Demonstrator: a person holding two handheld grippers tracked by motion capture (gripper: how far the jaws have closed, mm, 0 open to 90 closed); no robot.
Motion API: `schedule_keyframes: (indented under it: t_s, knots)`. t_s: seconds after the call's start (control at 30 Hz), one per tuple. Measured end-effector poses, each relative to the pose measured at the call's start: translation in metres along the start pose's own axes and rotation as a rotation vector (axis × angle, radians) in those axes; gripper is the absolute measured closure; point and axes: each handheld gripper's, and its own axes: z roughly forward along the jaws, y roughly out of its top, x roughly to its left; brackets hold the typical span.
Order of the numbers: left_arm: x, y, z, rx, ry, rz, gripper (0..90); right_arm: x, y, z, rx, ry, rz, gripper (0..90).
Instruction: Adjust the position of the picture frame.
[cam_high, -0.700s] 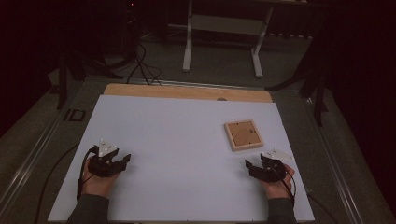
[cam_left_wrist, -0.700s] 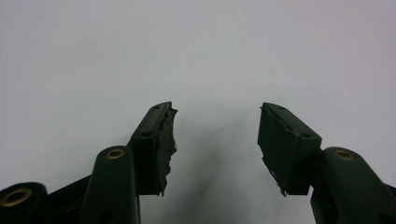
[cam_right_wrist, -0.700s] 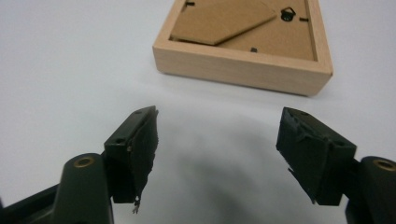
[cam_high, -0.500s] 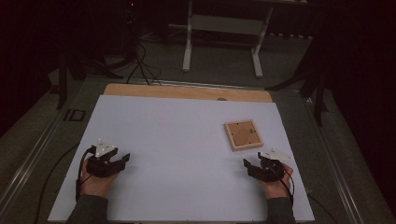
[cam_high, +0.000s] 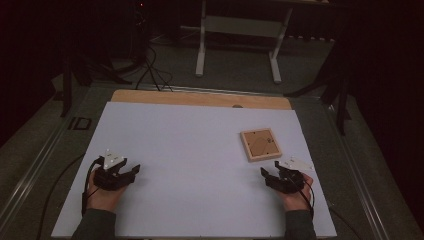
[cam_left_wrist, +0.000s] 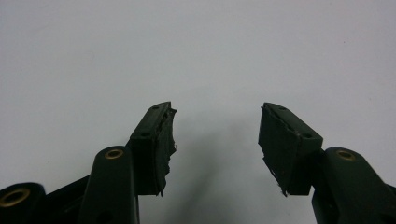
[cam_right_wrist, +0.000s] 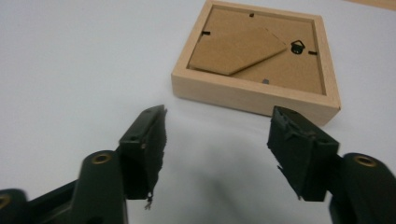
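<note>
One table: a white sheet (cam_high: 200, 165) covers the tabletop, with a strip of bare wood along its far edge.
One frame: a small square wooden picture frame (cam_high: 260, 144) lies face down on the right half of the sheet, its cardboard back and folded stand (cam_right_wrist: 236, 49) turned up.
Two hands: each of the person's hands holds one gripper, both near the front edge and well apart.
Key relation: the frame sits just ahead of the right gripper (cam_high: 274, 177), slightly toward the centre; being square, it has no long axis.
Right gripper: jaws spread wide and empty, aimed at the frame's near side.
Left gripper: the left gripper (cam_high: 125, 172), far across the sheet, is wide open and empty over bare sheet.
</note>
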Motion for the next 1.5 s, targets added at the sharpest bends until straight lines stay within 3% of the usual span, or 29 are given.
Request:
schedule_keyframes:
  t_s: [0.3,0.73,0.93,1.3,1.5]
  knots:
    - [0.0,0.0,-0.001,-0.008,0.0,-0.002,44.9,-0.002,0.003,-0.004,-0.026,0.002,0.002,53.7]
    - [-0.001,0.0,0.0,-0.01,0.003,-0.005,45.0,-0.018,0.021,-0.001,-0.051,-0.033,-0.005,64.8]
    - [-0.001,0.0,-0.001,-0.012,0.006,-0.005,45.0,-0.027,0.025,0.005,-0.04,-0.075,-0.022,73.4]
    - [-0.001,0.0,-0.001,-0.015,0.006,-0.007,45.0,-0.038,0.029,0.016,-0.026,-0.106,-0.036,89.0]
    - [-0.001,0.0,-0.001,-0.013,0.007,-0.006,45.1,-0.043,0.029,0.025,-0.012,-0.118,-0.028,89.7]
